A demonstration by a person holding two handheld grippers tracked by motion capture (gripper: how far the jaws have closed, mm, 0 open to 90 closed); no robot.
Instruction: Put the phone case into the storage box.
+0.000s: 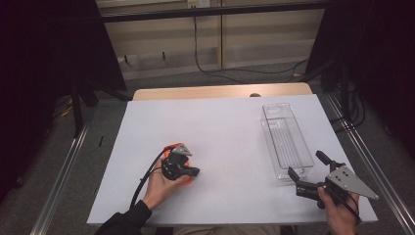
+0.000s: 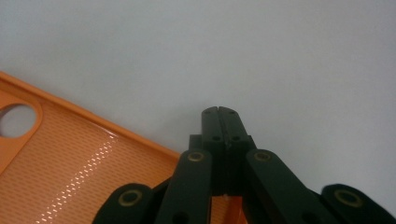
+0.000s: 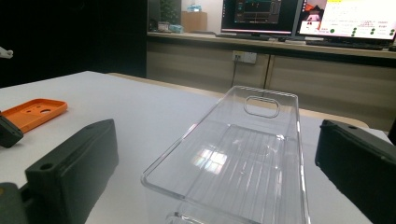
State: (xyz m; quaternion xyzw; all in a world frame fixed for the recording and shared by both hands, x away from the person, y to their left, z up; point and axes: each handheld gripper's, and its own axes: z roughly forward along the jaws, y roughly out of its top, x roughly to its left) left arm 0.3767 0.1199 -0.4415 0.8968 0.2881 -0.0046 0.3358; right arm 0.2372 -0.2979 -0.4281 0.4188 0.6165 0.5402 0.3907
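An orange phone case [image 2: 70,163] lies flat on the white table, its hollow side up; it also appears as the orange case [image 3: 32,111] far left in the right gripper view. My left gripper [image 1: 194,171] rests over its edge, jaws shut together with nothing seen between the tips [image 2: 218,111]. A clear, empty plastic box [image 1: 286,139] stands lengthwise at the right. My right gripper [image 1: 308,166] is open at the box's near end; its jaws stand wide on either side of the clear box [image 3: 243,149] without touching it.
The white table sheet [image 1: 220,127] ends at a wooden strip [image 1: 220,92] at the back. Metal rails run along both sides of the table. A black cable [image 1: 147,176] trails from the left gripper. Monitors [image 3: 303,18] stand on a far counter.
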